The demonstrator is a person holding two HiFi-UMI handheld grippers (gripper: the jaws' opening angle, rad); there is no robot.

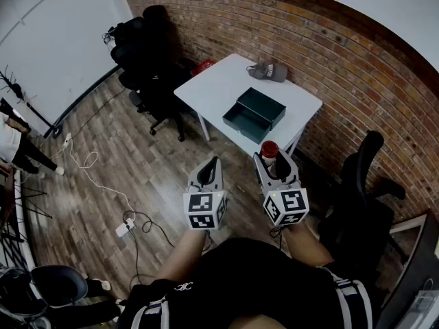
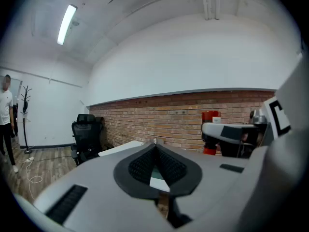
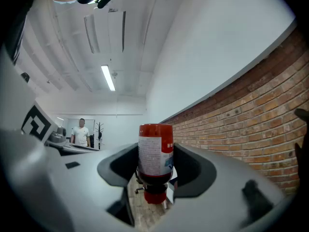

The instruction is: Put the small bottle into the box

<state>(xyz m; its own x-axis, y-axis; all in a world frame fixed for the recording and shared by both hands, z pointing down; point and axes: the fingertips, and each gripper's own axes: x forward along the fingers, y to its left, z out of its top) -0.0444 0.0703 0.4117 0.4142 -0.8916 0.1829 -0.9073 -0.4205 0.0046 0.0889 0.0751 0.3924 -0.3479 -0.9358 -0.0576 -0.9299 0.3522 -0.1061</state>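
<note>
My right gripper [image 1: 275, 160] is shut on the small bottle [image 1: 269, 149], a red-ended bottle with a white label. In the right gripper view the bottle [image 3: 155, 154] stands between the two jaws, red cap at the lower end. The left gripper [image 1: 209, 171] is shut and holds nothing; its jaws [image 2: 154, 148] meet at the tip. From the left gripper view the bottle [image 2: 210, 116] shows off to the right. The dark green box [image 1: 255, 114] lies open on the white table [image 1: 212, 88], well ahead of both grippers, which hang over the wooden floor.
A grey cap [image 1: 269, 70] lies at the table's far side by the brick wall. Black office chairs [image 1: 147, 43] stand left of the table, another chair [image 1: 363, 177] to my right. Cables and a power strip [image 1: 125, 226] lie on the floor. A person [image 1: 10, 142] stands at far left.
</note>
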